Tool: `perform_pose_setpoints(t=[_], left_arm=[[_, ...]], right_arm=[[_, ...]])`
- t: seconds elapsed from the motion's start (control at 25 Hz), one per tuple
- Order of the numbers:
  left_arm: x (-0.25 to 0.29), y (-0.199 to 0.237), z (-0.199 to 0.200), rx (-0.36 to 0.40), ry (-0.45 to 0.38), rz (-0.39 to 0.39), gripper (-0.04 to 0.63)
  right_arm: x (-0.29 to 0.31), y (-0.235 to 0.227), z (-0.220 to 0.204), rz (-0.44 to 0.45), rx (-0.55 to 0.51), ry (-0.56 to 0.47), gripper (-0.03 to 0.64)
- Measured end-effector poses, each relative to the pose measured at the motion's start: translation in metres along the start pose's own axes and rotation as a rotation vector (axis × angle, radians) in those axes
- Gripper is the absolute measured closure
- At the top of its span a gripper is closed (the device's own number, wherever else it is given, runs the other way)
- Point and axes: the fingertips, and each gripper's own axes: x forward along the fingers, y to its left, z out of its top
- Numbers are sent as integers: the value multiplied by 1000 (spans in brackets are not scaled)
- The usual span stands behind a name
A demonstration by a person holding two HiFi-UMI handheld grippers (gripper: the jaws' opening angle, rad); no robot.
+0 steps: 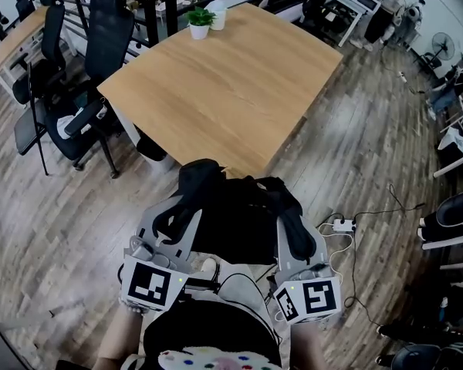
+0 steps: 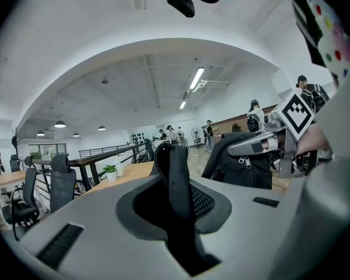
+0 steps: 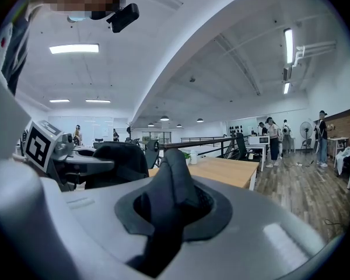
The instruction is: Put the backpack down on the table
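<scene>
Backpack (image 1: 230, 216) hangs just short of the near corner of the table (image 1: 231, 91), each shoulder strap (image 2: 174, 185) pinched narrowly, one by the left gripper (image 1: 174, 220), one by the right gripper (image 1: 295, 233). Best carry it farther over the wood, both sides level, before lowering.

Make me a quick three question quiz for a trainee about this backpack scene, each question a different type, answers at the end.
1. True or false: the backpack already lies flat on the wooden table.
2. What is the left tool clamped on? A) a shoulder strap B) the table's edge C) a chair arm
3. Fill in: at the table's far corner, beside a white cup, stands a potted ____.
Key: 1 false, it hangs in front of the near corner; 2 A; 3 plant.
</scene>
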Motion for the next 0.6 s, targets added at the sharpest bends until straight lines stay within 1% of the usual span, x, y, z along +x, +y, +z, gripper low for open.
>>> perform_pose_setpoints(t=[0.16,0.32,0.6], left_arm=[[3,5,3,-1,-3,23,537],[9,11,8,7,-4,42,537],[35,26,18,21,-3,64,537]], right_arm=[[8,1,5,24,-25,-15,555],[19,-4,11,43,-28,-24,555],[47,-23,22,72,-29,-34,555]])
